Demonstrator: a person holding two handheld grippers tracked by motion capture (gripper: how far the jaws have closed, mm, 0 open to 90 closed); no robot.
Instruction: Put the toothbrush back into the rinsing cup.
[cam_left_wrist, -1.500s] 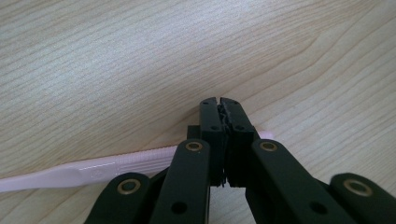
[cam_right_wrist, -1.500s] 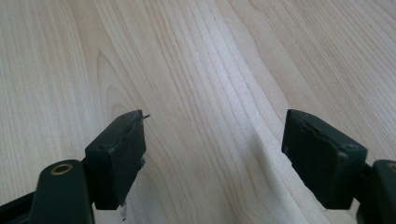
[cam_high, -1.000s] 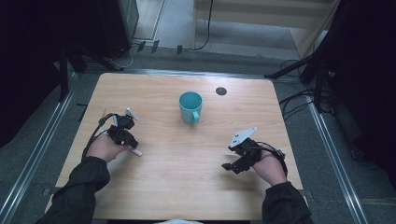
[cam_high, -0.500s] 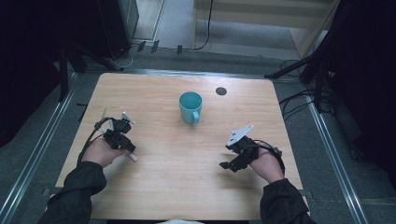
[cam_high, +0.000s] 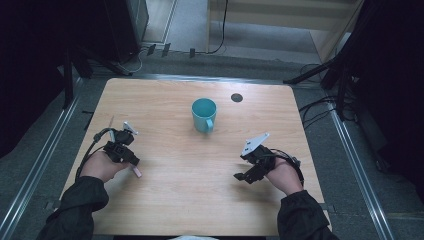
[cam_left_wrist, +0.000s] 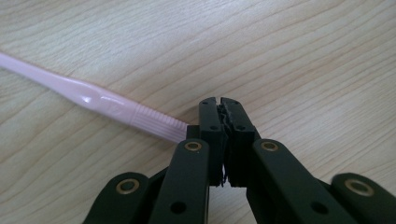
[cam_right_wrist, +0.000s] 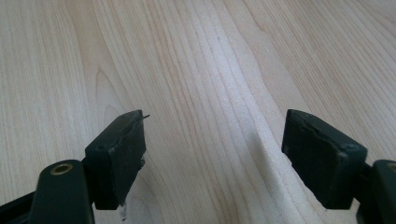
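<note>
Grip status: the left gripper has its jaws pinched together on the end of a pale pink toothbrush handle, whose ribbed section runs out to the left of the jaws in the left gripper view. In the high view the same gripper sits near the left edge of the wooden table, with the pink handle end projecting toward the person. The brush head cannot be made out.

The right gripper rests on the table with jaws spread wide and nothing between them; in the high view it lies well apart from the toothbrush. A teal mug stands upright at the table's centre, away from both grippers.

Procedure, as judged: the likely step is carrying the toothbrush to the mug.
- Lift clear of the table before travelling; the grip is at one end, so the long free part may swing or sag.
- Approach the mug from above, free end first, and release once the brush leans on the rim.
- Keep the handle from knocking the mug's wall.

Markings: no brand, label or legible writing is visible on the toothbrush, mug or grippers.
</note>
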